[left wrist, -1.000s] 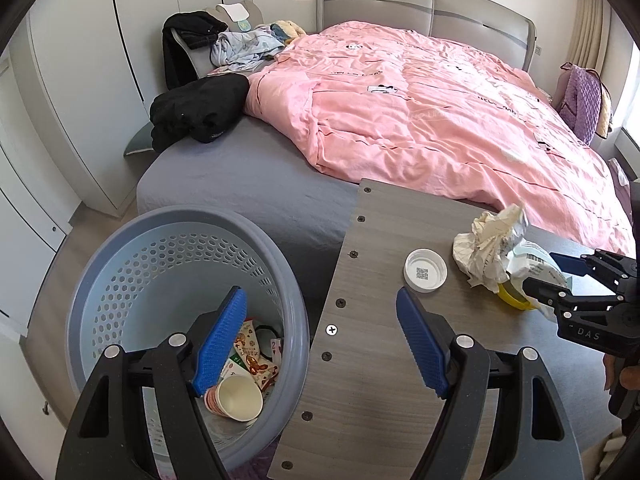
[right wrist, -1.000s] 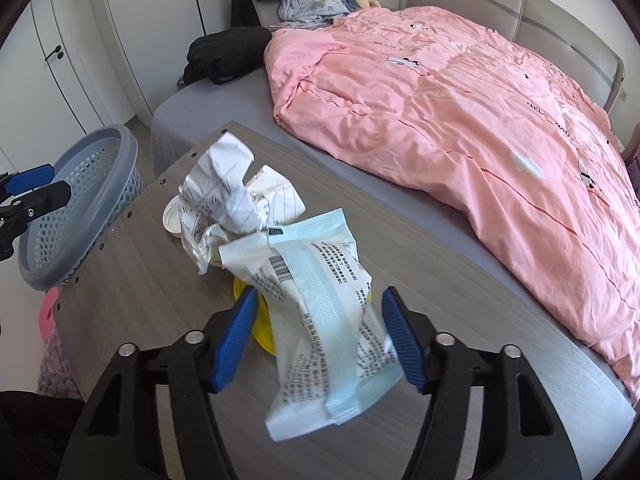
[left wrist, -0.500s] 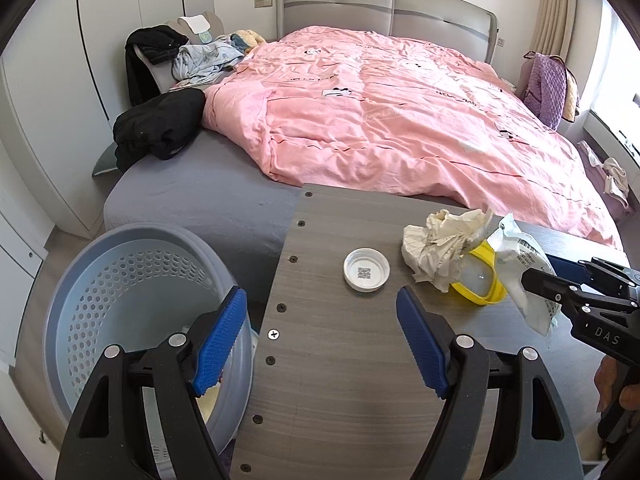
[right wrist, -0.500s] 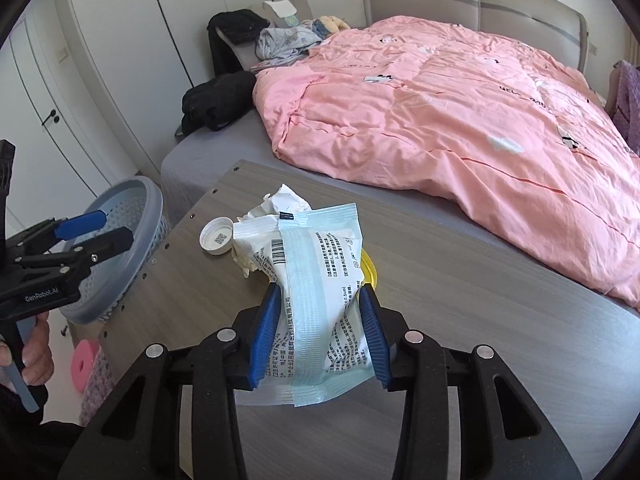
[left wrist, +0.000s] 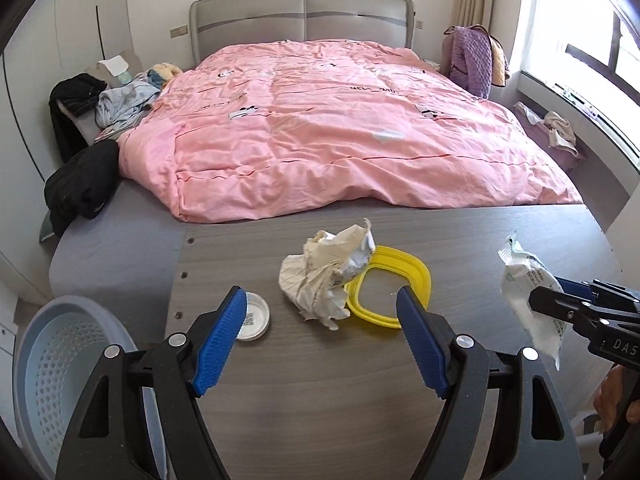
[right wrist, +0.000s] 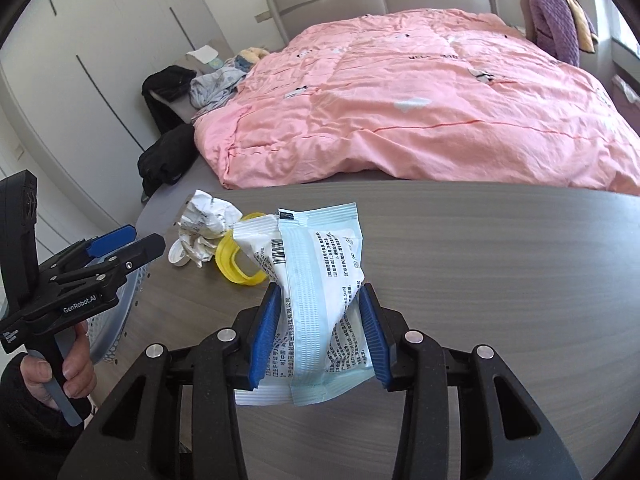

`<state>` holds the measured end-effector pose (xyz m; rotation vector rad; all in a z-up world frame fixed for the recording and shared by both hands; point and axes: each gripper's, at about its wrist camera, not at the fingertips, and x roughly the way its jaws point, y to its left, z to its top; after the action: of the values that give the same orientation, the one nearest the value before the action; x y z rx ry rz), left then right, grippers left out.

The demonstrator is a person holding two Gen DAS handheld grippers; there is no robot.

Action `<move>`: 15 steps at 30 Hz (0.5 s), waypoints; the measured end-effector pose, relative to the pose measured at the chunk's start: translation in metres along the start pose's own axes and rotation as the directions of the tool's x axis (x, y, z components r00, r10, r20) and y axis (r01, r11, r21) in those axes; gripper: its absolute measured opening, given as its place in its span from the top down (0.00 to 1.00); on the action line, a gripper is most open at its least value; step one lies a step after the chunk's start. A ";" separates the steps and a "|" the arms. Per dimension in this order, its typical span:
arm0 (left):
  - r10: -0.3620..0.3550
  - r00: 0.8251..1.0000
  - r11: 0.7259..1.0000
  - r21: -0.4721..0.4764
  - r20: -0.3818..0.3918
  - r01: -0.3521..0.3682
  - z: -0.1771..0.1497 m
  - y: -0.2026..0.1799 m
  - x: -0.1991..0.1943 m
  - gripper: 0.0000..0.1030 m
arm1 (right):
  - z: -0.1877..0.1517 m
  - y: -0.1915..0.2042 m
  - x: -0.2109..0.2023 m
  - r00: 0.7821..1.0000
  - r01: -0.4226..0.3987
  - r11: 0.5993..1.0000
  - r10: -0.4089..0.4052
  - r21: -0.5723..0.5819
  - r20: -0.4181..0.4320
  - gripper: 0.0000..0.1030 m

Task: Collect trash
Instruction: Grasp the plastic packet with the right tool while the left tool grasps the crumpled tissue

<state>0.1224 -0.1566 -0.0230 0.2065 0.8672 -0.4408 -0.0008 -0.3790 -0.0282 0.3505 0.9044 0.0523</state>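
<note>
From the left wrist, the left gripper (left wrist: 322, 336) hangs over the grey table (left wrist: 320, 408) with its jaws wide and nothing between them — crumpled paper (left wrist: 326, 270) lies ahead beside a yellow ring (left wrist: 416, 276), a white cap (left wrist: 253, 317) by the left pad, the blue basket (left wrist: 56, 364) below the table edge. From the right wrist, the right gripper (right wrist: 318, 334) has just closed on a white-and-blue packet (right wrist: 316, 280) — pads pressing both sides, lifted off the table.

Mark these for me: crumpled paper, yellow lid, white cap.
crumpled paper (left wrist: 320, 276), left wrist view, middle of the wad.
yellow lid (left wrist: 418, 270), left wrist view, far right part of its rim.
white cap (left wrist: 256, 318), left wrist view, its inner face.
</note>
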 end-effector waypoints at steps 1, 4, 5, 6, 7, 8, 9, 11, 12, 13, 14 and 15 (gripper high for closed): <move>0.003 1.000 1.000 0.011 0.002 -0.003 0.001 -0.004 0.005 0.28 | -0.003 -0.005 -0.002 1.000 0.003 1.000 -0.003 0.018 0.003 0.61; 0.010 1.000 1.000 0.024 0.001 -0.010 0.006 -0.012 0.019 0.28 | -0.009 -0.015 -0.009 1.000 0.015 0.999 -0.016 0.046 0.010 0.61; 0.015 1.000 1.000 0.025 -0.005 -0.015 0.008 -0.013 0.024 0.28 | -0.010 -0.018 -0.010 1.000 0.018 0.998 -0.018 0.054 0.012 0.61; 0.020 1.000 0.999 0.026 -0.009 -0.020 0.009 -0.014 0.028 0.28 | -0.012 -0.021 -0.011 1.000 0.020 0.998 -0.020 0.061 0.014 0.61; 0.026 1.000 0.999 0.027 -0.012 -0.025 0.011 -0.015 0.032 0.28 | -0.013 -0.023 -0.012 1.000 0.021 0.997 -0.022 0.068 0.014 0.61; 0.028 0.999 0.999 0.028 -0.015 -0.028 0.012 -0.016 0.036 0.28 | -0.014 -0.025 -0.012 1.000 0.022 0.997 -0.023 0.072 0.016 0.61; 0.030 0.999 0.999 0.028 -0.019 -0.029 0.014 -0.016 0.040 0.28 | -0.014 -0.027 -0.012 1.000 0.021 0.997 -0.022 0.077 0.018 0.61; 0.033 0.999 0.999 0.026 -0.035 -0.032 0.015 -0.016 0.048 0.28 | -0.016 -0.029 -0.013 1.000 0.011 0.996 -0.013 0.085 0.020 0.61; 0.030 0.999 0.999 0.022 -0.042 -0.029 0.016 -0.016 0.051 0.28 | -0.016 -0.029 -0.012 1.000 0.006 0.996 -0.008 0.087 0.021 0.61; 0.029 0.998 0.999 0.017 -0.047 -0.029 0.016 -0.015 0.053 0.29 | -0.017 -0.028 -0.012 1.000 0.002 0.996 -0.003 0.088 0.020 0.61; 0.030 0.998 1.000 0.010 -0.048 -0.029 0.017 -0.014 0.054 0.29 | -0.018 -0.028 -0.011 1.000 -0.004 0.996 0.002 0.087 0.018 0.61; 0.028 0.998 1.000 0.003 -0.049 -0.028 0.018 -0.013 0.055 0.31 | -0.018 -0.026 -0.009 1.000 -0.008 0.996 0.007 0.087 0.016 0.61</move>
<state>0.1599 -0.1903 -0.0541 0.2324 0.9107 -0.4117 -0.0230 -0.4003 -0.0402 0.4348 0.8917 0.0169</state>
